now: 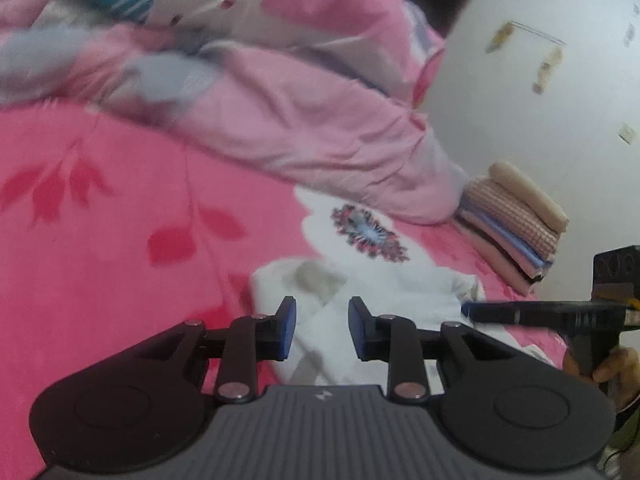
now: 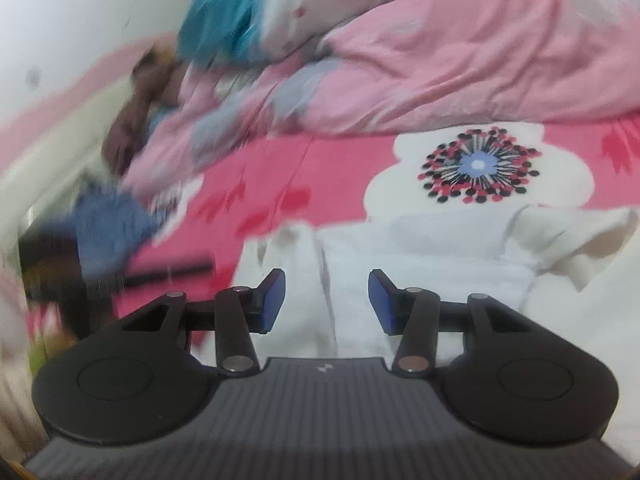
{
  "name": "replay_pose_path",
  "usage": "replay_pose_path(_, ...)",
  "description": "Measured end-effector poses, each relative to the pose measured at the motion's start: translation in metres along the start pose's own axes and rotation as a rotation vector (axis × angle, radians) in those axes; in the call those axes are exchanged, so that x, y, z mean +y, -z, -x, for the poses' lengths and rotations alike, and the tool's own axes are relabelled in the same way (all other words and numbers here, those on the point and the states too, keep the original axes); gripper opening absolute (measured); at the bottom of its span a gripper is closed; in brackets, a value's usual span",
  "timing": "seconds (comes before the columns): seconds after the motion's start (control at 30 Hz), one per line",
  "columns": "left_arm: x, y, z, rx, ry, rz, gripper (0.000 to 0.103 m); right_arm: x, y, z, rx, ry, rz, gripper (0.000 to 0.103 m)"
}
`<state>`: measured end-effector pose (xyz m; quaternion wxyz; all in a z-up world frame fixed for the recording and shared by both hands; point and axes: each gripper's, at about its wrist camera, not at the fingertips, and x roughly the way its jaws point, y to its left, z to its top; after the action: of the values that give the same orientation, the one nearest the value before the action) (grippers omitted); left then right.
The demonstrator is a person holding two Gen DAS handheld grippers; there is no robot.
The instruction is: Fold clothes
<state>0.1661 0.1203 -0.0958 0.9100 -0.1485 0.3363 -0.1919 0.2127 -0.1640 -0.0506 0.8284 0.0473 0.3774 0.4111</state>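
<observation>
Both tools open over a white garment on a pink bed.

Left tool (image 1: 322,328): jaws apart, nothing gripped, white garment (image 1: 360,300) just beyond them on the bedsheet (image 1: 120,220). Right tool (image 2: 326,304): jaws wide, empty, garment spread beneath. Left view only: folded stack (image 1: 516,224) far right by the wall, the other tool and a hand (image 1: 612,364) at right edge. Right view only: blurred blue cloth (image 2: 108,220) at left. Pink quilt (image 1: 280,112) heaped at far side in both.

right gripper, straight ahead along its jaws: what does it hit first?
Most likely the white garment lying directly under and ahead of the open right gripper; beyond it comes the pink bedsheet. Depth is uncertain.
</observation>
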Motion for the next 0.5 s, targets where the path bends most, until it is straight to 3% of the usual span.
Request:
replay_pose_path(0.13,-0.017,-0.006,-0.008,0.003,-0.015,-0.087,0.028,0.013,0.009,-0.015,0.145,0.004,0.136,0.041)
replay_pose_path(0.23,-0.03,-0.009,-0.016,0.012,-0.033,-0.152,0.028,0.02,0.016,-0.032,0.227,0.024,0.201,0.031)
replay_pose_path(0.27,-0.033,-0.007,-0.022,0.026,-0.054,-0.173,0.028,0.021,0.018,-0.034,0.234,0.029,0.205,0.02)
replay_pose_path(0.37,-0.039,-0.002,-0.031,0.046,-0.106,-0.214,0.028,0.022,0.021,-0.033,0.227,0.044,0.211,0.002)
replay_pose_path(0.5,-0.039,0.003,-0.033,0.04,-0.138,-0.238,0.029,0.028,0.027,-0.013,0.138,0.102,0.196,0.0)
